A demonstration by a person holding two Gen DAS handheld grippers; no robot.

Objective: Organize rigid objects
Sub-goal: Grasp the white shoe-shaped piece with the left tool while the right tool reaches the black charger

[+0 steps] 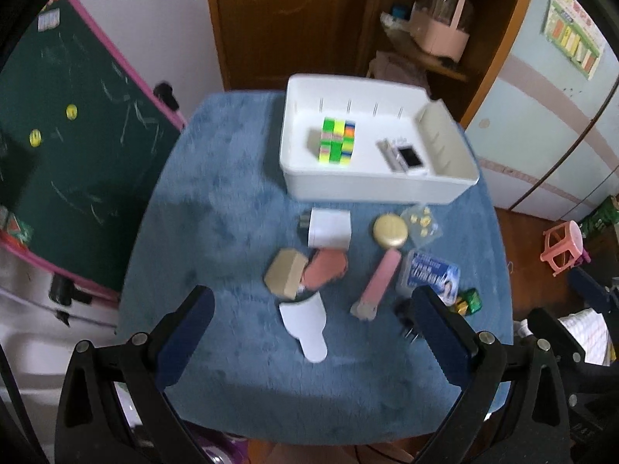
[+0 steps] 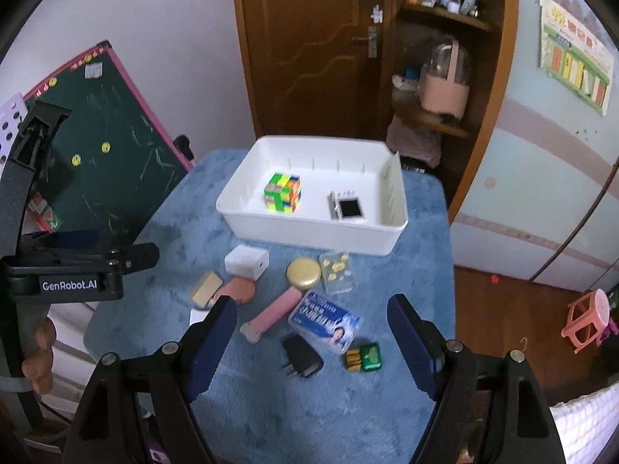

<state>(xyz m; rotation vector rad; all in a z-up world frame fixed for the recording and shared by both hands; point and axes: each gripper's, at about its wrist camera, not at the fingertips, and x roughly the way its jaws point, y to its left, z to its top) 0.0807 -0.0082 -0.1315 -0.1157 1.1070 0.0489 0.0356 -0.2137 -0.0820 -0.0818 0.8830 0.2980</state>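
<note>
Left wrist view: the left gripper (image 1: 309,305), jaws spread and empty, hangs over the clutter mid-table; the white bin (image 1: 371,189) stands at the far edge.

Right wrist view: the right gripper (image 2: 313,319), jaws spread, frames the black charger (image 2: 301,355) near the table's front edge; straddle it squarely before closing.

White bin (image 2: 271,228) holds colourful cube (image 2: 282,192), small device (image 2: 350,208).
</note>
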